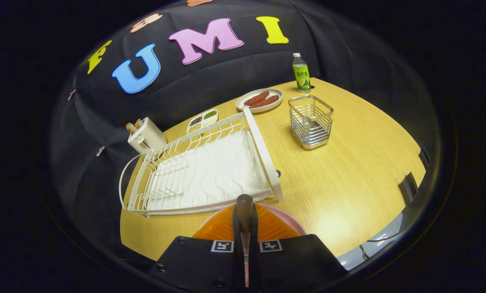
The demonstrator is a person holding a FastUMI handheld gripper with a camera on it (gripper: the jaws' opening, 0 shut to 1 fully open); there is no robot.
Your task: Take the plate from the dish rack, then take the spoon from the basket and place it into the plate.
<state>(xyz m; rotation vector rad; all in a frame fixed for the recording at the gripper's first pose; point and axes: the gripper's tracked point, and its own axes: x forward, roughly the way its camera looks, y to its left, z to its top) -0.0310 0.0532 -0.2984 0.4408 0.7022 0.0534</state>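
Observation:
My gripper [245, 245] is shut on a spoon [244, 211]. Its dark end sticks out ahead of the fingers and its thin metal shaft runs back between them. Right under the spoon lies an orange plate [277, 228] with a pink rim. It rests on the wooden table [349, 183] just in front of the white wire dish rack [263, 150], and my fingers partly hide it. No dishes stand in the rack. Beyond and to the right of the rack is the metal wire basket [310, 122], with nothing visible inside.
At the back of the table are a green-labelled bottle [301, 73], a white plate of sausages [259, 99] and a divided dish of grains [202, 120]. A white toaster [145, 136] holding bread stands behind the rack. The table's edge curves round on the right.

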